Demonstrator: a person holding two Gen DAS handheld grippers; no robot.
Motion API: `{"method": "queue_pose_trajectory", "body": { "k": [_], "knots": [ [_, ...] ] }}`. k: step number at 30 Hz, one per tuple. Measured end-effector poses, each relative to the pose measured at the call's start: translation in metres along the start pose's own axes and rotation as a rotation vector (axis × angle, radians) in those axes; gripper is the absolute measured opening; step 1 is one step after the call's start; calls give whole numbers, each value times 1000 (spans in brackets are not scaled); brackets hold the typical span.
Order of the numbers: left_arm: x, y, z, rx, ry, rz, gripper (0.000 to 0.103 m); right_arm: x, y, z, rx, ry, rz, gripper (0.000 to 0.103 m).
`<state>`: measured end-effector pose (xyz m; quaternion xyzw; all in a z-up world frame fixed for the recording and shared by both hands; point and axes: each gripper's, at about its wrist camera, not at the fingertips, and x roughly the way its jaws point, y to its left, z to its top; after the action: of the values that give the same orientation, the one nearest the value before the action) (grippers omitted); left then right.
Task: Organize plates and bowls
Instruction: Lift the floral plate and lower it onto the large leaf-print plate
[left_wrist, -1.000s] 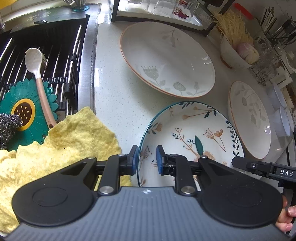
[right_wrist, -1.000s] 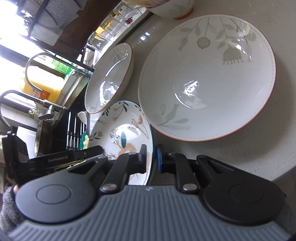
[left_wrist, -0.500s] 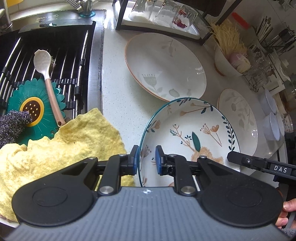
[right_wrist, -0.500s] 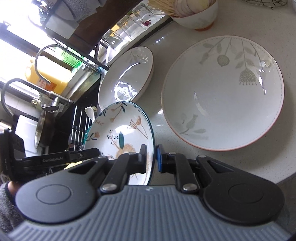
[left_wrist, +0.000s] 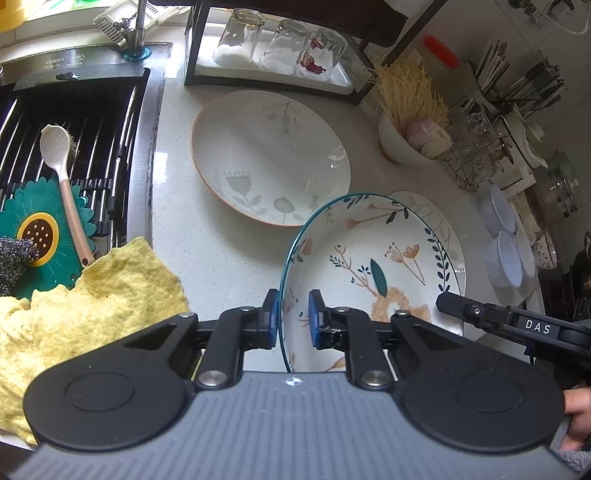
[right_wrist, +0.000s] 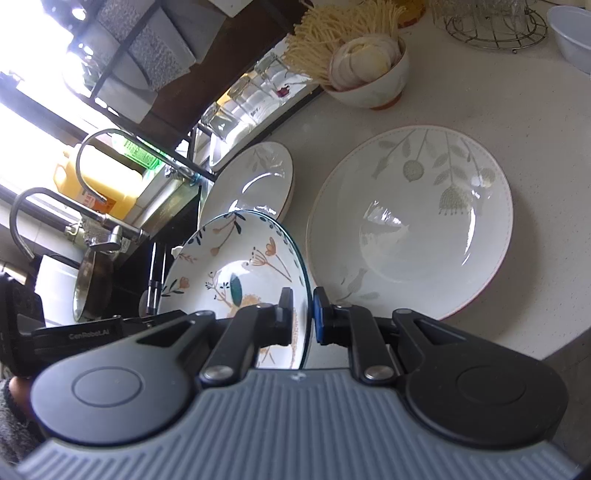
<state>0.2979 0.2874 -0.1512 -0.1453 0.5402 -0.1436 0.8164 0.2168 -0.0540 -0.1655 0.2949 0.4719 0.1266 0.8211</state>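
Both grippers hold one blue-rimmed floral plate (left_wrist: 373, 258) above the counter, tilted. My left gripper (left_wrist: 293, 319) is shut on its near left rim. My right gripper (right_wrist: 303, 317) is shut on the opposite rim of the floral plate (right_wrist: 236, 269). A large white plate with grey flowers (left_wrist: 269, 155) lies on the counter beyond; it also shows in the right wrist view (right_wrist: 255, 181). A second white flowered plate (right_wrist: 410, 221) lies to the right, partly hidden under the held plate in the left wrist view (left_wrist: 443, 218).
A sink with a drain rack (left_wrist: 74, 122), a spoon (left_wrist: 62, 177) and a green flower mat (left_wrist: 37, 229) is at left. A yellow cloth (left_wrist: 81, 295) lies near. A bowl of noodles (left_wrist: 410, 136), a glass rack (left_wrist: 273, 51) and plastic tubs (left_wrist: 506, 254) stand at back and right.
The floral plate has been lifted higher off the counter and carried right, now over the right white plate. Both grippers kept their hold on it.
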Motion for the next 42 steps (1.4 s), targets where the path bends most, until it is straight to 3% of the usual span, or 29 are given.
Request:
{"method": "queue_pose_trajectory", "body": {
  "k": [15, 22, 42],
  "knots": [
    [43, -63, 20, -18, 19, -21, 18, -22, -41, 46, -122, -44, -70, 14],
    [65, -86, 20, -14, 35, -14, 18, -25, -70, 58, -101, -35, -81, 14],
    [110, -120, 34, 40, 106, 82, 18, -9, -92, 69, -209, -14, -175, 15]
  ]
}}
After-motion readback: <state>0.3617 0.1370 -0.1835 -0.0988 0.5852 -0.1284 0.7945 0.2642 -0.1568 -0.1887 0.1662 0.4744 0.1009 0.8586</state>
